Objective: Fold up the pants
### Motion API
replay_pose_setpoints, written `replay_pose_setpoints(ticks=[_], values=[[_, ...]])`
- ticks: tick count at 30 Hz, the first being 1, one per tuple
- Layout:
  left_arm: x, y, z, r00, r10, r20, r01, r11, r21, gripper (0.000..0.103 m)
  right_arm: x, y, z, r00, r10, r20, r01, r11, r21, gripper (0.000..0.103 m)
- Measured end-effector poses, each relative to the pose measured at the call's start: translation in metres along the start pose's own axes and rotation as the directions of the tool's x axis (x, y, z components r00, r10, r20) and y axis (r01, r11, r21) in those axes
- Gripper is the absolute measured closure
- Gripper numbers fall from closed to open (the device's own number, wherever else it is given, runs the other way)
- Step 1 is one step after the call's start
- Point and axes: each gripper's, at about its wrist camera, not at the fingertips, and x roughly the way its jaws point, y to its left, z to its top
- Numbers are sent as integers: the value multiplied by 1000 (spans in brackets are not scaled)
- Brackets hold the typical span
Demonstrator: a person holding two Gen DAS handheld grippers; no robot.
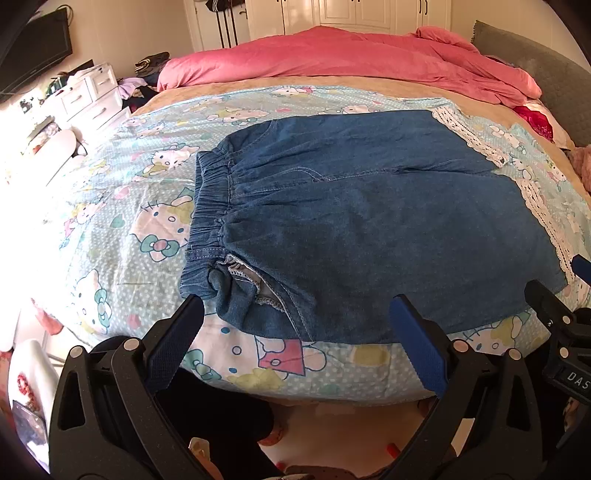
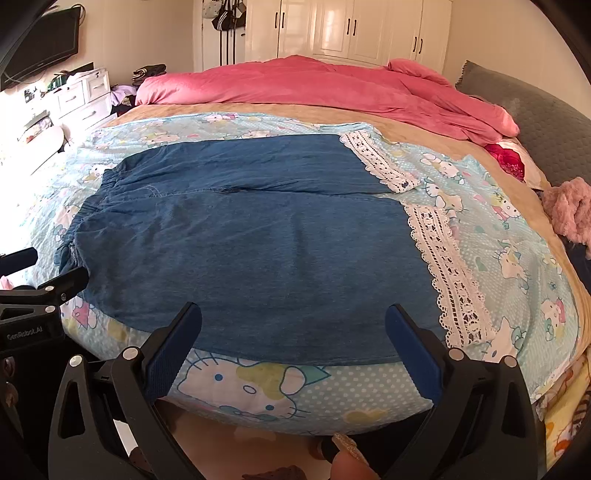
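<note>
Blue denim pants [image 1: 369, 221] lie flat on the bed, elastic waistband [image 1: 207, 206] to the left and white lace leg hems [image 2: 447, 273] to the right. In the right wrist view the pants [image 2: 258, 243] fill the middle of the bed. My left gripper [image 1: 295, 317] is open just above the near edge of the pants by the waistband, nothing between its fingers. My right gripper [image 2: 293, 325] is open over the near edge of the leg, empty too. The right gripper's tip [image 1: 543, 295] shows at the right of the left wrist view, and the left gripper's tip [image 2: 70, 280] at the left of the right wrist view.
The pants rest on a light blue cartoon-cat sheet [image 1: 147, 229] over the bed. A pink duvet [image 1: 332, 55] is bunched at the far side, a grey headboard [image 2: 535, 122] to the right. White drawers [image 1: 88, 92] stand at left, wardrobes [image 2: 351, 29] behind. A pink fluffy cloth [image 2: 569, 206] lies at the right edge.
</note>
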Motion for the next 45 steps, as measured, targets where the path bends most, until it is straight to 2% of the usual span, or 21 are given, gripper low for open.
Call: replay_pose_setpoints(ticks=[7, 33, 41, 45], values=[[-5, 4, -1, 1000, -4, 14, 4, 1000, -13, 9, -2, 3, 0, 1000, 8, 5, -8, 1000, -7, 4], [1, 15, -1, 1000, -20, -8, 19, 999, -46, 9, 2, 7, 5, 1000, 22, -15, -22, 999, -24, 4], [13, 23, 5, 999, -21, -25, 19, 998, -65, 9, 13, 10, 19, 998, 58, -25, -59, 996, -60, 4], [26, 37, 15, 998, -24, -52, 19, 996, -93, 9, 25, 14, 39, 994, 108, -23, -109, 990, -91, 4]])
